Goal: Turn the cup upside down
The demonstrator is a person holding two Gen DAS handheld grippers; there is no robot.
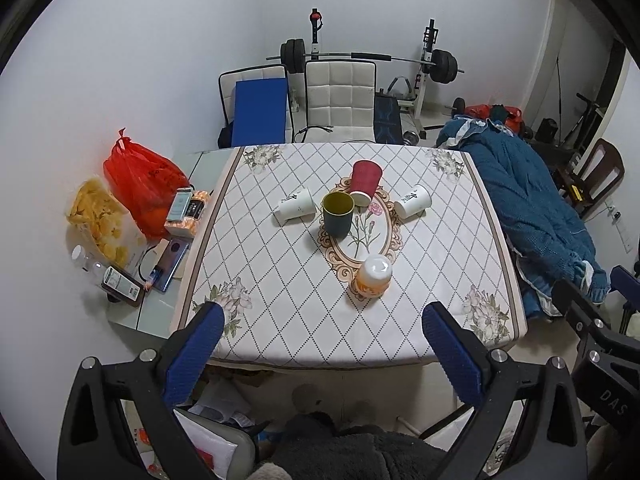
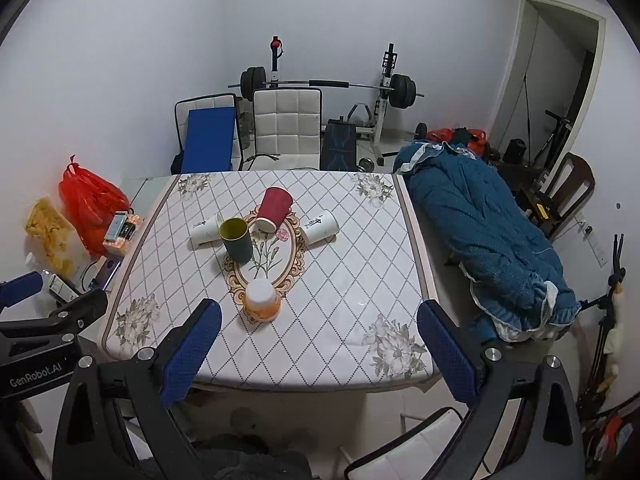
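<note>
Several cups stand or lie on the table's patterned cloth [image 1: 280, 280]. A dark green cup [image 1: 338, 215] [image 2: 237, 239] stands upright, mouth up. A red cup [image 1: 365, 182] [image 2: 272, 209] lies tilted on its side behind it. Two white cups lie on their sides, one to the left [image 1: 295, 204] [image 2: 205, 230] and one to the right [image 1: 413, 201] [image 2: 321, 226]. An orange cup [image 1: 373, 277] [image 2: 262, 300] stands upside down nearest me. My left gripper [image 1: 322, 312] and right gripper [image 2: 318, 310] are both open and empty, held in front of the table's near edge.
A red plastic bag [image 1: 140, 188], a snack bag [image 1: 98, 216], boxes and a phone [image 1: 170, 264] crowd the table's left side. A blue quilt [image 1: 532, 208] lies to the right. White chairs [image 1: 340, 100] and a barbell rack [image 1: 368, 56] stand behind.
</note>
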